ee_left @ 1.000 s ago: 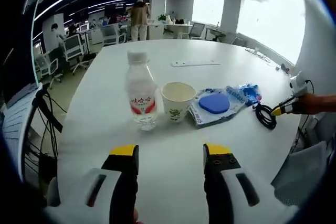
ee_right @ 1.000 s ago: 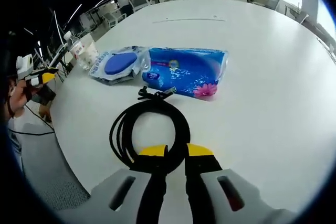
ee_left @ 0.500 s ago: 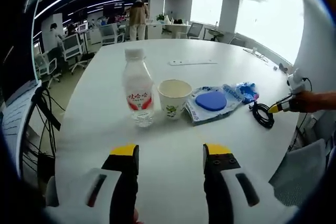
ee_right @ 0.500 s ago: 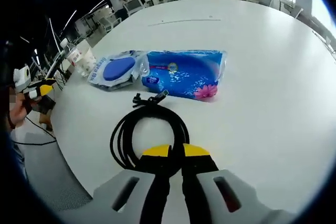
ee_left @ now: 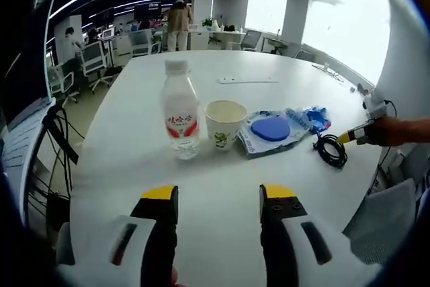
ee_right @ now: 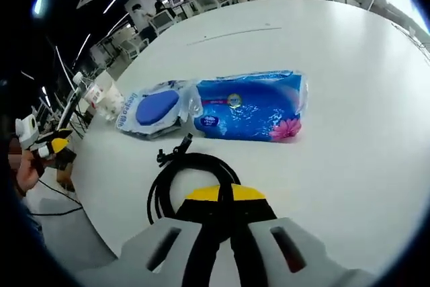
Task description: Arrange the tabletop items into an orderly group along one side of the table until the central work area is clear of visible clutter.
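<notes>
**Right gripper pinches the black cable at the desk edge**

The right gripper [ee_right: 225, 194] has its fingers squeezed tight on the coiled black cable [ee_right: 191, 179], which lies flat on the white desk [ee_right: 349, 99] near its edge. Just past the cable lies a blue tissue pack [ee_right: 252, 113]. Beside that pack is a clear packet with a blue oval pad [ee_right: 153, 109].

The left gripper [ee_left: 218, 196] hangs over the desk with its fingers wide apart and nothing between them. In front of it stand a water bottle [ee_left: 181, 117] and a paper cup [ee_left: 225, 124], side by side and upright. The packet with the blue pad lies just next to the cup, then the tissue pack, then the cable.
</notes>
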Demonstrator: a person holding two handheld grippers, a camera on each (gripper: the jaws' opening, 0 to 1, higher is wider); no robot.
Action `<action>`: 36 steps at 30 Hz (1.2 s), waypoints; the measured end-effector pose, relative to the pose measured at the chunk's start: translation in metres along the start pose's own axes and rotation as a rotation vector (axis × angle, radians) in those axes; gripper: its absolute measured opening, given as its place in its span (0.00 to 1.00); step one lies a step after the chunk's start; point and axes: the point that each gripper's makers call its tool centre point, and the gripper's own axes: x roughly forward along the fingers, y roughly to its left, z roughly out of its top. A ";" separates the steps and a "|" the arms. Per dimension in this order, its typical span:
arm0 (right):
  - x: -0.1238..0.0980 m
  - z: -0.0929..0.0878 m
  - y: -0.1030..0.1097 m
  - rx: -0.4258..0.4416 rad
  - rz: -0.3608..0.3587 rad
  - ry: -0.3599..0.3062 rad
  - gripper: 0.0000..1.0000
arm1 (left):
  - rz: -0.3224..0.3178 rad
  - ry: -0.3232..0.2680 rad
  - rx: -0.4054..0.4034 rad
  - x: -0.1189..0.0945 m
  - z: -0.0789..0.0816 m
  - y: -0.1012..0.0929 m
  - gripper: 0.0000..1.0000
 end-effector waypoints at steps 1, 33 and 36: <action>0.001 0.002 0.001 -0.001 0.000 -0.002 0.01 | 0.002 -0.002 -0.002 -0.001 0.000 0.001 0.48; -0.002 0.021 0.003 -0.038 0.022 -0.040 0.08 | -0.029 -0.011 -0.006 -0.004 0.004 -0.011 0.50; -0.006 0.024 0.003 -0.062 0.023 -0.046 0.10 | -0.035 -0.016 -0.008 -0.004 0.006 -0.014 0.50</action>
